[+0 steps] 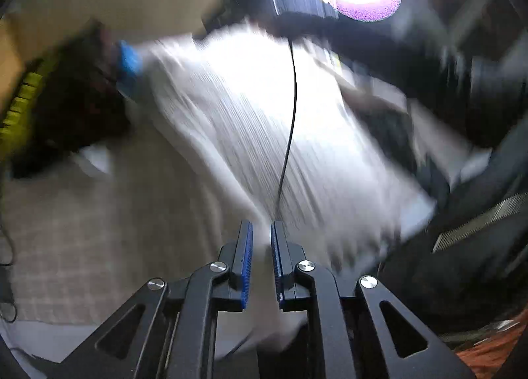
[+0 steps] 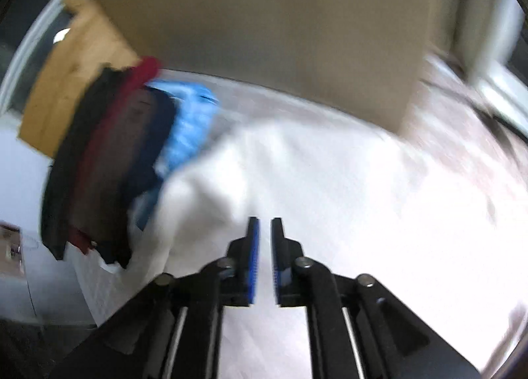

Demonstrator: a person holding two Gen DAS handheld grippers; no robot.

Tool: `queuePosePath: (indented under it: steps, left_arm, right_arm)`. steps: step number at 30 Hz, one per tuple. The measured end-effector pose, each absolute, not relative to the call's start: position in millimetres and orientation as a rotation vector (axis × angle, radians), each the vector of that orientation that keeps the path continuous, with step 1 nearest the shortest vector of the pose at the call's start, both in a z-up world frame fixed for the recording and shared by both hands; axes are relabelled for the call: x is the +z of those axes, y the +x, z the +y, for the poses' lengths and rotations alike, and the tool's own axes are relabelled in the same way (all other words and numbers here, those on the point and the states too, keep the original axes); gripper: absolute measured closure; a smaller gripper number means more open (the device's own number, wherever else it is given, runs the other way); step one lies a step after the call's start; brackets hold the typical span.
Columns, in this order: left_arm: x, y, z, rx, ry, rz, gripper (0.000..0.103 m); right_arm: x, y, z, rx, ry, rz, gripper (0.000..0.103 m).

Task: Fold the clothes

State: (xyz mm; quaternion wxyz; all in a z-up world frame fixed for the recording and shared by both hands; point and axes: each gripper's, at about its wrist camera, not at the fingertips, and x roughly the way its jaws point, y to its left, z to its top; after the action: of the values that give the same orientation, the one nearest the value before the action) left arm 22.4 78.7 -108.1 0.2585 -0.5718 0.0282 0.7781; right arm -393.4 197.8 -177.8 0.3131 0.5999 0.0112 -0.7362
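Left wrist view: left gripper (image 1: 261,230) angled steeply down, fingers narrow, pinching white garment (image 1: 250,121) that spreads ahead, blurred. Right wrist view: right gripper (image 2: 265,227) tilted down over white garment (image 2: 330,181), fingers narrowly apart, grip unclear; folded pile (image 2: 109,161) at left.

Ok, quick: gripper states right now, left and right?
Left gripper: closed on the white garment, with cloth pinched between its pads.
Right gripper: slightly open, nothing visibly held, though the view is blurred.
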Motion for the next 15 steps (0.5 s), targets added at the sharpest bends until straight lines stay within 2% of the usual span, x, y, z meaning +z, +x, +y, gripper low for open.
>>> queuePosePath:
  steps: [4, 6, 7, 15]
  left_arm:
    - [-131.7, 22.9, 74.7, 2.084, -1.644, -0.005, 0.091]
    - [-136.8, 19.8, 73.4, 2.111, -1.657, -0.022, 0.089]
    - [-139.4, 18.2, 72.7, 2.125, -1.664, -0.031, 0.086]
    - [-174.2, 25.0, 110.0, 2.111, -1.659, -0.013, 0.078]
  right_arm:
    - [-164.4, -376.5, 196.9, -1.937, 1.538, 0.078, 0.072]
    - [-155.8, -370.4, 174.0, -1.889, 1.493, 0.107, 0.055]
    - [-154.8, -367.7, 159.6, -1.869, 1.488, 0.120, 0.052]
    - [-192.1, -353.6, 54.3, -1.779, 1.563, 0.501, 0.052]
